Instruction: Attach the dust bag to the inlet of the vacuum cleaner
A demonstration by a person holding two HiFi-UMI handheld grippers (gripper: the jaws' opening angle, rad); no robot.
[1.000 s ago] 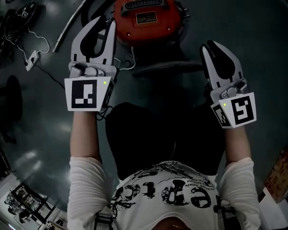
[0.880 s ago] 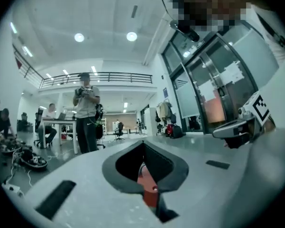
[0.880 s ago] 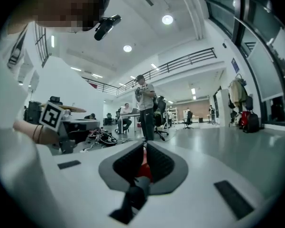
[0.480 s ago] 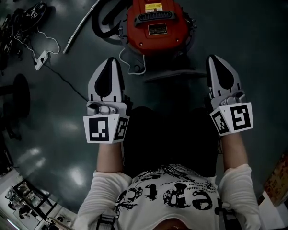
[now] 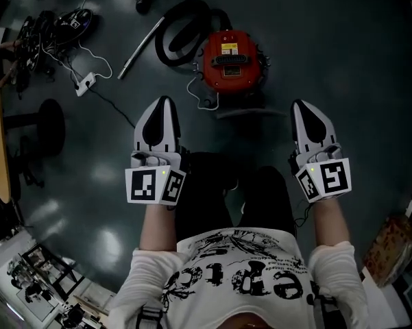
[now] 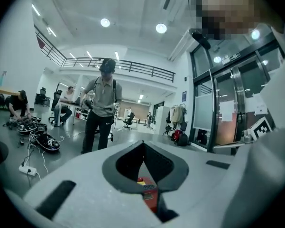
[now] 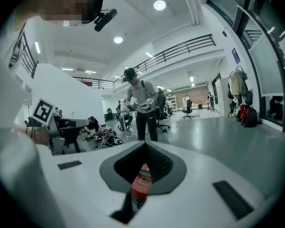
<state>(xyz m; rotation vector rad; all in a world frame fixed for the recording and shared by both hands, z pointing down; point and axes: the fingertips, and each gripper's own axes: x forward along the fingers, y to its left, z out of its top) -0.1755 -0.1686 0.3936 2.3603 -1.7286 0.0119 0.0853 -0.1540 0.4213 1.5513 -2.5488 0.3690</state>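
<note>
1. Head view: my left gripper and right gripper both have jaws together, nothing between them
2. Red vacuum cleaner sits on the floor, well ahead of both
3. No dust bag in sight; likely light and floppy, so I'd pinch its stiff collar

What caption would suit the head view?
A person holds the white left gripper and right gripper, both shut, above a dark floor, facing a round red vacuum cleaner with a black hose.
</note>
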